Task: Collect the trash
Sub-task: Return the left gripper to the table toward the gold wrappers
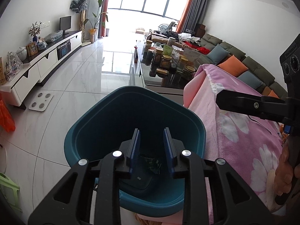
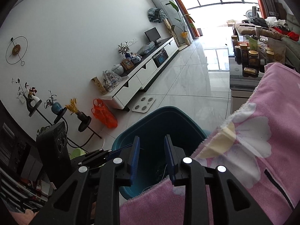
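Both claws, the left gripper [image 1: 151,146] and right gripper [image 2: 152,154], hang spread and empty over the teal bin [image 1: 187,116], where light, crinkly wrapper scraps [image 1: 152,166] need an edge pinch.

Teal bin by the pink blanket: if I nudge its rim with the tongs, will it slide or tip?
The bin looks like thin plastic holding only a few dark scraps, so probably light. On the glossy tile floor it would likely slide rather than tip. Its wide mouth suggests decent stability.
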### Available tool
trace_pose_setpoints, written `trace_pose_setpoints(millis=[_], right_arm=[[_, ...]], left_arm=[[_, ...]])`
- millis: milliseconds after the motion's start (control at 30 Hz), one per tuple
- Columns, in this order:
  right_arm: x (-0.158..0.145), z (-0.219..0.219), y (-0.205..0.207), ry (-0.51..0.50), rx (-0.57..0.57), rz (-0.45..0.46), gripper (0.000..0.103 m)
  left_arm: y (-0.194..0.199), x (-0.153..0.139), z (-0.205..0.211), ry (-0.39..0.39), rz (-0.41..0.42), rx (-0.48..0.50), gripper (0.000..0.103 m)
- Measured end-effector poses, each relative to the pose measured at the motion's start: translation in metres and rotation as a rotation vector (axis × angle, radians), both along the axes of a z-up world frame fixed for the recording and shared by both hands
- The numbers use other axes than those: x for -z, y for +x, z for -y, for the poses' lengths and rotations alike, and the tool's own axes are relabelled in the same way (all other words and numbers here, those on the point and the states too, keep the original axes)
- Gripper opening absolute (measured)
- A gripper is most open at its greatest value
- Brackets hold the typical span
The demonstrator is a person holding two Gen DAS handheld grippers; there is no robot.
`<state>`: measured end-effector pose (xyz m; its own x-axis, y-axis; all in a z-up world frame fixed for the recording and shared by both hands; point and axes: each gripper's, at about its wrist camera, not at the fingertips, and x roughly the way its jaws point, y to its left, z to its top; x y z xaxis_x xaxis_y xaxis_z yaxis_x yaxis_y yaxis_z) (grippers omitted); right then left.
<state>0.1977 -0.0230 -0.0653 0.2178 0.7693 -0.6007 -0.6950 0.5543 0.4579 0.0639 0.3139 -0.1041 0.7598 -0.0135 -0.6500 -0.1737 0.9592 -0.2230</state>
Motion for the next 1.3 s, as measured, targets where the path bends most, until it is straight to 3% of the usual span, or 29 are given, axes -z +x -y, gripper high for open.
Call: trace_pose_setpoints(millis=[233, 333, 567, 800, 1000, 1133, 1300], right_arm=[[-0.029, 0.04, -0.019, 0.039, 0.021, 0.115, 0.04], [-0.042, 0.07, -0.03, 0.061, 0.046, 0.159, 0.047], [-0.059, 0.156, -0.049, 0.069, 0.171, 0.223, 0.049], [-0.055, 0.244, -0.06, 0.022, 0.365, 0.241, 0.05], [-0.04, 0.305, -0.064, -0.014, 0.524, 0.226, 0.05], [-0.025, 0.326, -0.061, -0.054, 0.576, 0.206, 0.052], [-0.012, 0.324, -0.056, -0.12, 0.562, 0.215, 0.056]], left_arm=[[-0.031, -0.044, 0.032, 0.041, 0.134, 0.052, 0.055], [-0.045, -0.063, 0.056, 0.057, 0.194, 0.107, 0.062], [-0.056, -0.081, 0.141, 0.041, 0.241, 0.335, 0.068], [-0.051, -0.066, 0.229, 0.004, 0.197, 0.551, 0.069], [-0.041, -0.05, 0.281, -0.019, 0.155, 0.674, 0.07], [-0.026, -0.038, 0.306, -0.027, 0.095, 0.723, 0.07], [-0.013, -0.024, 0.331, -0.041, 0.026, 0.758, 0.07]])
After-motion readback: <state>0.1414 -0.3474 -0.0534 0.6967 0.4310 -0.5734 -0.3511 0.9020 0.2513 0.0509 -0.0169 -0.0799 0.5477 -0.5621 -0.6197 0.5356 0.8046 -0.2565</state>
